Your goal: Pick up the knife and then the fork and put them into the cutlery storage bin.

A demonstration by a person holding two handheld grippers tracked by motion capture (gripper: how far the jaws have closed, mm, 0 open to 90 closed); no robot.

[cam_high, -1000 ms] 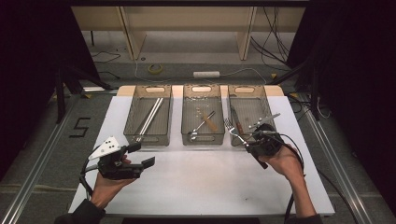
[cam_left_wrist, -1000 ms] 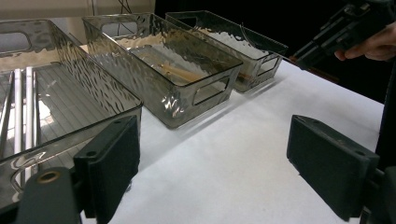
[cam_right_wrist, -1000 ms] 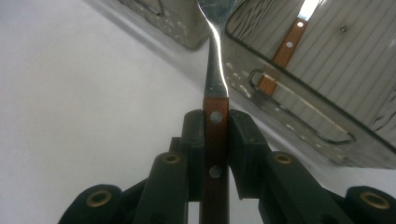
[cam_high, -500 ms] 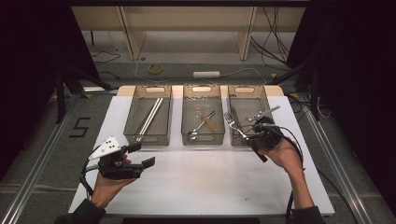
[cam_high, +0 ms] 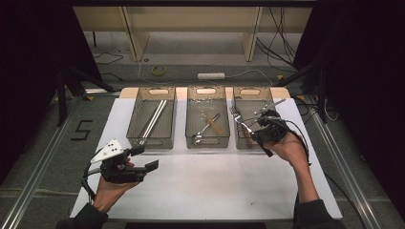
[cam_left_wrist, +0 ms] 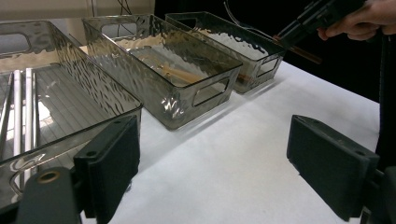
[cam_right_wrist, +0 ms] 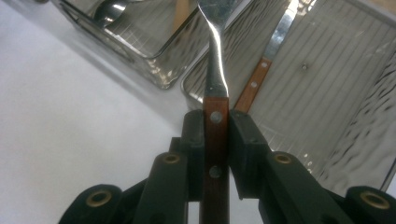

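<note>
With my right gripper [cam_right_wrist: 216, 140] clamped on the wooden-handled fork [cam_right_wrist: 215, 93] above the right bin [cam_high: 247, 143] for sorting, my left gripper [cam_left_wrist: 229, 168] waits wide open, empty.

One marking is legible: a large black numeral "5" [cam_high: 82, 130], seen in the high view. It stands on the grey floor [cam_high: 43, 138] to the left of the white counter [cam_high: 215, 191], beside the counter's left edge and level with the row of three clear ribbed plastic bins [cam_high: 207, 121]. The numeral is built from straight black strokes. The bins, the counter surface and the black handheld grippers carry no lettering, label or brand mark that can be read in the high view or in either gripper view.
</note>
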